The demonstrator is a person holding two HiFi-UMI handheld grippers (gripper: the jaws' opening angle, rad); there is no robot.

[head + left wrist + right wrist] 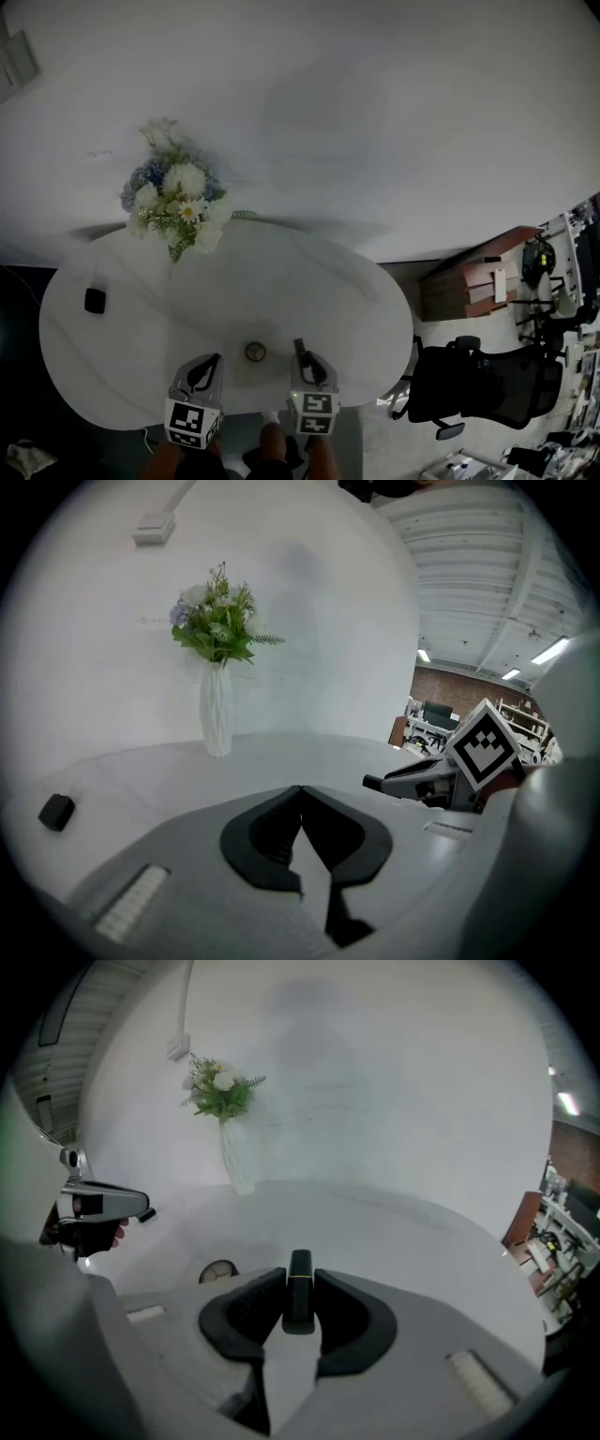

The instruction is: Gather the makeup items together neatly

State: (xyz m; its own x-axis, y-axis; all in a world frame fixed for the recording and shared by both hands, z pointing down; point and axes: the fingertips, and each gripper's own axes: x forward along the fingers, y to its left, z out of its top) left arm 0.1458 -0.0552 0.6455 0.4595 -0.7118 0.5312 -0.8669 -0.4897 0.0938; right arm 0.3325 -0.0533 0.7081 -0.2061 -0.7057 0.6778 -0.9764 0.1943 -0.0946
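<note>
The right hand-held gripper [300,1279] is clenched on a slim black tube [300,1297], which stands upright between its pads above the table's [309,281] near edge. The left hand-held gripper [300,789] hangs beside it with its jaws pressed together and nothing between them. A round compact [255,352] lies on the table between the two, by the near edge. A small black item [95,300] sits near the left edge. Flowers [178,202] stand at the far edge.
</note>
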